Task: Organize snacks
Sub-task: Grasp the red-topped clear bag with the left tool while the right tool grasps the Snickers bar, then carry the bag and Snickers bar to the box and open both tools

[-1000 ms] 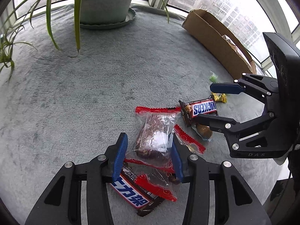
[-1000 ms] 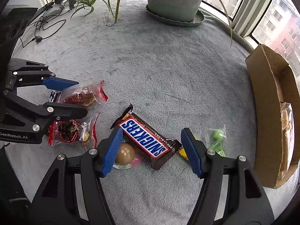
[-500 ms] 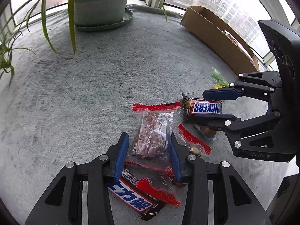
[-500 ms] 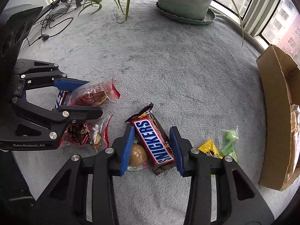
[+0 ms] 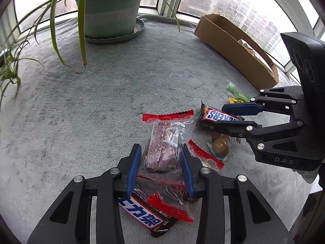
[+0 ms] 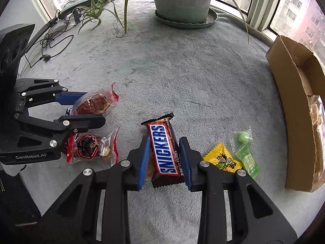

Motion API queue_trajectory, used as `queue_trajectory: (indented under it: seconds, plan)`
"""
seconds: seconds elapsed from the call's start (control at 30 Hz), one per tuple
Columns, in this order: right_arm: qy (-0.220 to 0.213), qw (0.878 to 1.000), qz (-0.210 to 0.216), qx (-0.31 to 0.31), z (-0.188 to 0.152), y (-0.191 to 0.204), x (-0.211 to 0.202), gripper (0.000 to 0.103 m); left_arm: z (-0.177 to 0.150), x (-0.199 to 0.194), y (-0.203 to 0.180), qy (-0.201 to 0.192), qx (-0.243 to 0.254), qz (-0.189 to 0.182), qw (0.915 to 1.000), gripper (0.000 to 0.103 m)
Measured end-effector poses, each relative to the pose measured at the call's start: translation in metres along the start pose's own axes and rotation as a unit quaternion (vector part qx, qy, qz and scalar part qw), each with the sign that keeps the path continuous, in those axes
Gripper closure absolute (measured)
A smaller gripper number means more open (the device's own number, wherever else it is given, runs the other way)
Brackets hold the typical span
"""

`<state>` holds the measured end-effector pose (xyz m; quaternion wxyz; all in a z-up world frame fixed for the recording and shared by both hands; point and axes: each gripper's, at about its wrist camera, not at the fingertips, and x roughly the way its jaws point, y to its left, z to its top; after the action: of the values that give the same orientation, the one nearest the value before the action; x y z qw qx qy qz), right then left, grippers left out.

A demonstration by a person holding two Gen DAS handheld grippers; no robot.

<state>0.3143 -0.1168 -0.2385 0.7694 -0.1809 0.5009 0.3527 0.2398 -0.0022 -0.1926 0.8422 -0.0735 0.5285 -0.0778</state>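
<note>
Right wrist view: the right gripper [image 6: 164,160] had its blue ribbed pads on either long side of the Snickers bar [image 6: 165,152], jaws closing onto it; the wrapper already looked pinched.
Left wrist view: the left gripper [image 5: 160,168] was closing on a clear packet with red serrated ends [image 5: 164,142], its pads against the crinkled film.
Why held so: each gripper took its snack across the narrow width, probably because that is the span the jaws close on most firmly.
Where the snacks lay: loose on the grey carpet [image 6: 182,71], clustered together, with the open cardboard box [image 6: 294,105] well apart to the right, likely the destination.
Other snacks: a yellow sachet [image 6: 222,159] and green candy wrapper [image 6: 246,156] just beside the right gripper; a second Snickers bar with Chinese lettering [image 5: 142,213] under the left one.
Materials: glossy brown foil on the bars, transparent crackly plastic on the packets, short fuzzy pile underneath, corrugated box walls.
</note>
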Motion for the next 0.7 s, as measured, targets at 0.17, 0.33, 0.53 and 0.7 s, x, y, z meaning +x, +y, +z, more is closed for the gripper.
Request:
queue_trajectory:
  seconds: [0.17, 0.33, 0.53, 0.7]
  plan:
    - [-0.018, 1.0, 0.002, 0.021, -0.002, -0.008, -0.011, 0.073, 0.0, -0.007, -0.001, -0.011, -0.003, -0.007, 0.9999, 0.067]
    - [-0.039, 0.998, 0.0, 0.042, -0.005, -0.019, -0.028, 0.073, 0.006, -0.012, -0.004, -0.019, -0.004, -0.014, 0.9997, 0.067]
    - [-0.07, 0.995, -0.017, 0.072, -0.01, -0.047, -0.056, 0.073, 0.022, -0.02, -0.014, -0.037, -0.001, -0.026, 0.999, 0.067]
    - [-0.097, 0.989, -0.041, 0.106, -0.015, -0.081, -0.083, 0.073, 0.041, -0.021, -0.03, -0.055, 0.003, -0.038, 0.9977, 0.067]
